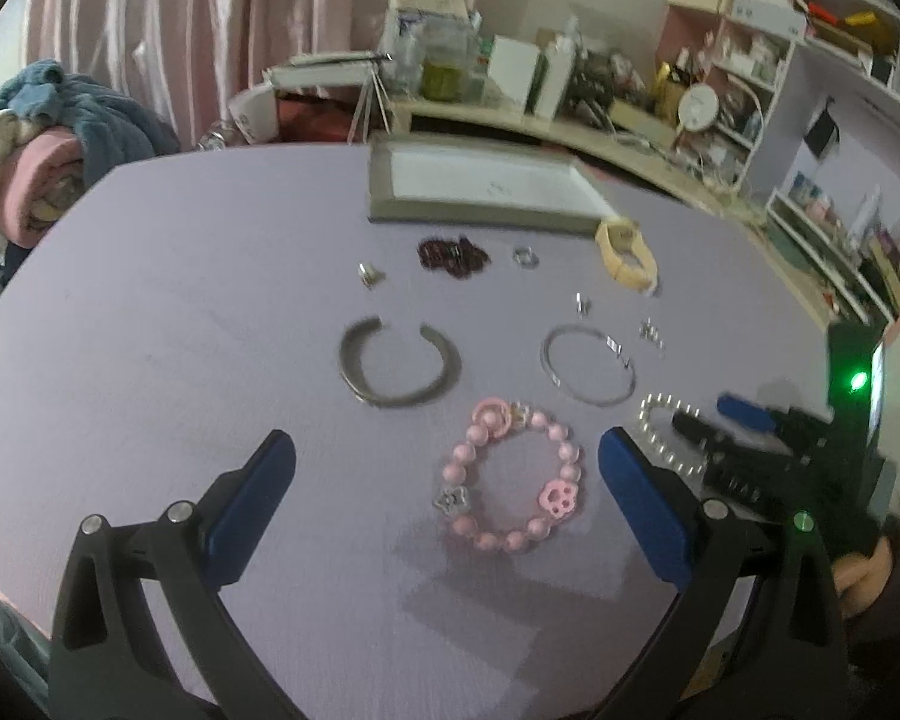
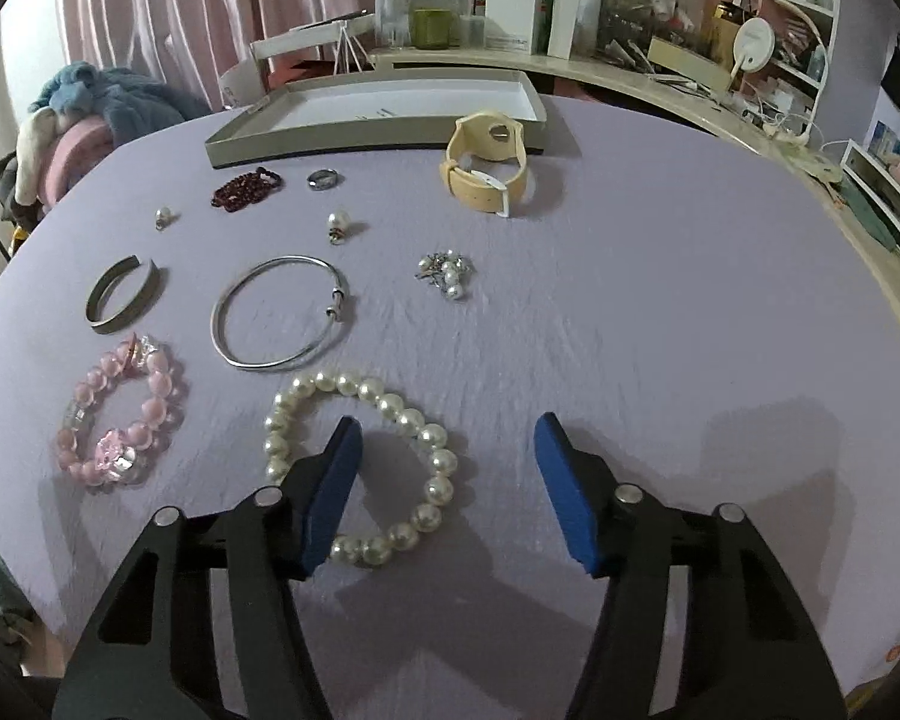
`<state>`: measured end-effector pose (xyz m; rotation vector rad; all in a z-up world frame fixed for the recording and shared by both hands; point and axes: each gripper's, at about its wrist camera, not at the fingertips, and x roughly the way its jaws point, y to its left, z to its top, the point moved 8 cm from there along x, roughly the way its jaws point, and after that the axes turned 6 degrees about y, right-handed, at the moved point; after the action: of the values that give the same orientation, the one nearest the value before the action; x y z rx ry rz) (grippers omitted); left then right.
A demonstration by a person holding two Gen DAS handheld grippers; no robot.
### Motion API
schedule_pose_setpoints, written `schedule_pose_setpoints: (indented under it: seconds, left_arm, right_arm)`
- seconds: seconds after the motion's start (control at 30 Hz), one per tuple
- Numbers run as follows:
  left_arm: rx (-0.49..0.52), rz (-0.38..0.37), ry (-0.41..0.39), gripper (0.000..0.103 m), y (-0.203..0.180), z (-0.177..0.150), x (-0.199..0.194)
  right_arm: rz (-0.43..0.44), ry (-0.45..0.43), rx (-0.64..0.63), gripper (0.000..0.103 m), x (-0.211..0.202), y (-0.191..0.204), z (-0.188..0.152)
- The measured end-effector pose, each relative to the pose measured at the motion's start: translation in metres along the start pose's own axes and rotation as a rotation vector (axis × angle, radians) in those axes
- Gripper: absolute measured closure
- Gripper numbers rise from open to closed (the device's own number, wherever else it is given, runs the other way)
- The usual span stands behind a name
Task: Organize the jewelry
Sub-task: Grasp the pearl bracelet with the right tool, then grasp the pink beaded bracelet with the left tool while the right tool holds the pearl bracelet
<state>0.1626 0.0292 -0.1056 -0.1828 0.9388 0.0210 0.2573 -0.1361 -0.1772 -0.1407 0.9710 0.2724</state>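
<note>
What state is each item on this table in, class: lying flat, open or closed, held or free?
Pearl bracelet: flat, free, one finger inside its loop.
Pink bead bracelet: flat, free.
Cuff bangle: open-ended, free.
Thin silver bangle: clasped, flat.
Tray: open, nearly empty.
Right gripper: open.
Left gripper: open.
</note>
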Motion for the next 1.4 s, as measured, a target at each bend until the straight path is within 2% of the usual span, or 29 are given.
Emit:
schedule_pose_setpoints:
  seconds: [0.03,0.07,0.1,0.23,0.3,0.63,0.7,0.87,1.07,1.23,1.27,1.33,1.4]
  left_arm:
    - [0.007,0.000,0.019,0.002,-0.001,-0.003,0.006]
    - [0.010,-0.001,0.028,0.005,-0.001,-0.004,0.009]
    - [0.012,-0.001,0.042,0.009,-0.001,-0.006,0.013]
    - [-0.008,-0.018,0.058,0.012,0.002,-0.006,0.019]
    - [-0.010,-0.020,0.071,0.017,0.002,-0.008,0.023]
    - [-0.010,-0.025,0.098,0.027,-0.003,-0.007,0.035]
    - [-0.010,-0.025,0.105,0.032,-0.004,-0.008,0.036]
    - [-0.017,-0.020,0.123,0.037,-0.002,-0.010,0.041]
    - [-0.011,-0.014,0.141,0.049,-0.003,-0.011,0.047]
    - [0.031,0.012,0.168,0.064,-0.008,-0.014,0.058]
    - [0.041,0.018,0.168,0.068,-0.009,-0.015,0.059]
    - [0.063,0.039,0.163,0.084,-0.011,-0.014,0.060]
    - [0.073,0.035,0.159,0.089,-0.013,-0.014,0.060]
  right_arm:
    - [0.016,-0.003,-0.019,0.079,-0.002,0.007,0.000]
    - [0.028,0.001,-0.029,0.090,-0.003,0.011,0.000]
    - [0.035,0.013,-0.037,0.093,-0.006,0.016,-0.002]
    - [0.116,0.043,0.010,0.093,-0.008,0.019,-0.002]
    - [0.137,0.038,0.035,0.093,-0.014,0.016,-0.001]
    - [0.218,-0.077,0.055,0.093,-0.056,0.019,0.042]
    - [0.229,-0.092,0.054,0.093,-0.060,0.022,0.047]
    - [0.247,-0.116,0.051,0.093,-0.066,0.025,0.052]
    - [0.263,-0.125,0.062,0.093,-0.069,0.025,0.055]
    - [0.266,-0.126,0.065,0.093,-0.069,0.024,0.056]
    - [0.266,-0.125,0.066,0.093,-0.069,0.024,0.056]
    - [0.268,-0.126,0.070,0.093,-0.070,0.024,0.056]
    - [0.271,-0.128,0.076,0.093,-0.071,0.023,0.057]
